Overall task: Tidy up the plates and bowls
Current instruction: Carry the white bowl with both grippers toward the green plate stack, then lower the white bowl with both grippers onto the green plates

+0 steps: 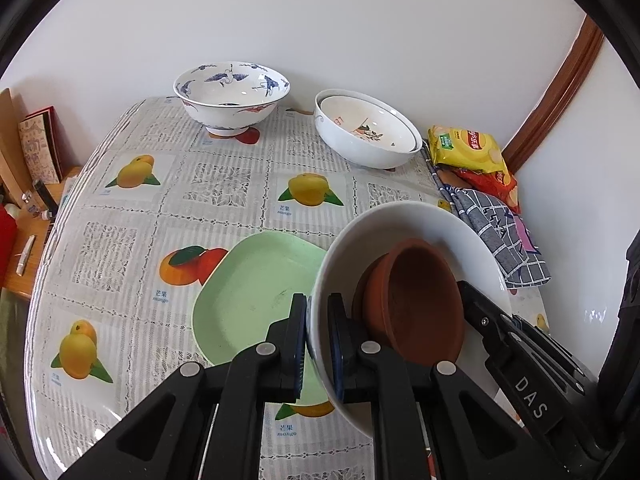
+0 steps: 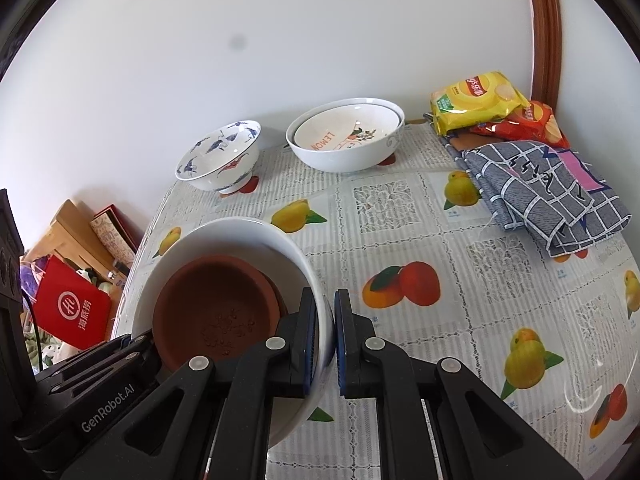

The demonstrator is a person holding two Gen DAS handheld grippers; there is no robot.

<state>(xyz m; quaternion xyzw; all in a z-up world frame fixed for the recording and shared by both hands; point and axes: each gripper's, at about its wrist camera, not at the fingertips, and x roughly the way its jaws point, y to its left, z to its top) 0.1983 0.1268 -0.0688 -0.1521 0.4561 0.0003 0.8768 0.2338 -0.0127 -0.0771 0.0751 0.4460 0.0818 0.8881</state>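
Both the left hand-held gripper (image 1: 318, 344) and the right hand-held gripper (image 2: 325, 342) pinched opposite rims of the white bowl (image 1: 404, 220), tilted above the surface (image 2: 400, 240) with terracotta saucers (image 2: 216, 304) inside; levelling it would best stop them sliding.
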